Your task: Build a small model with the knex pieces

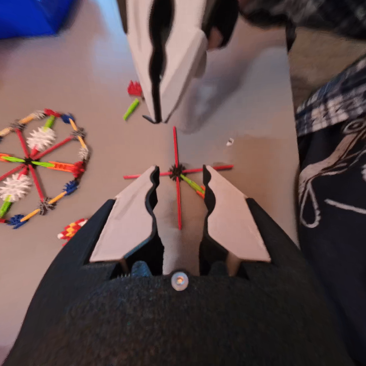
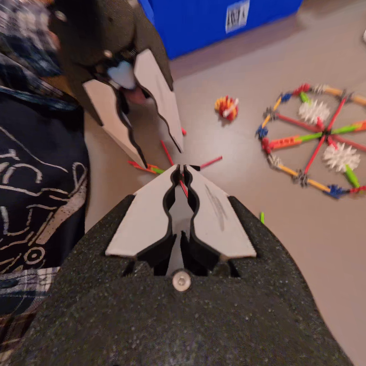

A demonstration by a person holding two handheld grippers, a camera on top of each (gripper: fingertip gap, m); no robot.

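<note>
1. My left gripper [image 1: 180, 168] is open wide. It holds nothing. Its two fingers sit one on each side of a little star piece [image 1: 175, 172], close to it but not pinching it
2. The star piece lies flat on the grey table [image 1: 99, 69]. It has a black hub in the middle, four thin red sticks poking out, and one green and orange stick going off to the side
3. My right gripper [image 2: 181, 167] is closed, or very nearly. Its tips are just past the far red stick. I can't see it holding anything for sure
4. I think the star piece is very light. The sticks look thin and a bit bendy, and they may pop out of the hub if pulled. The hub looks like the safest place to hold, or a stick right next to it
5. Off to one side is a big wheel [image 1: 29, 160] made of the same kind of parts
6. Loose bits lie near: a short green stick [image 1: 131, 109], a red spiky part [image 1: 134, 88] and a red and yellow clump [image 2: 226, 108]
7. A blue box [image 2: 198, 23] stands at the back, and a person in a dark shirt [image 1: 332, 217] is at the table edge
</note>
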